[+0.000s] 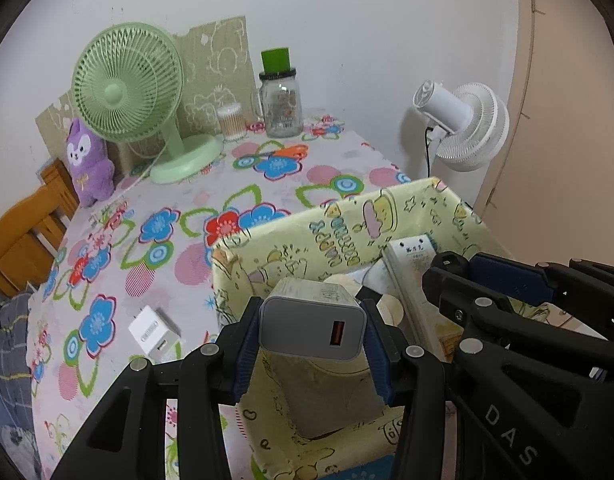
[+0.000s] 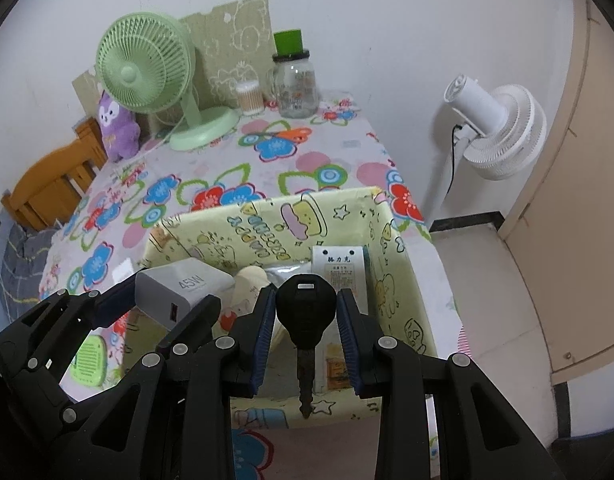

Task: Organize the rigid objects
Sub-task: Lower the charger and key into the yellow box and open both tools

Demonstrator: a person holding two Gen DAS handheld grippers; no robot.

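Note:
My left gripper [image 1: 313, 330] is shut on a grey USB charger [image 1: 311, 326], held above the near left corner of a yellow cartoon-print box [image 1: 347, 216]. In the right wrist view that charger [image 2: 179, 288] shows a "45W" mark. My right gripper [image 2: 307, 312] is shut on the black head of a key [image 2: 305, 308], blade toward the camera, over the same box [image 2: 267, 220]. Inside the box lie a white labelled packet [image 2: 339, 270] and a cream object [image 2: 251, 280]. A small white charger [image 1: 153, 334] lies on the tablecloth left of the box.
A flowered tablecloth [image 1: 167, 248] covers the table. At the back stand a green desk fan [image 1: 131, 92], a purple plush [image 1: 87, 160], a cotton swab jar [image 1: 231, 120] and a glass jar with a green cap [image 1: 281, 96]. A white floor fan [image 2: 495, 132] stands to the right.

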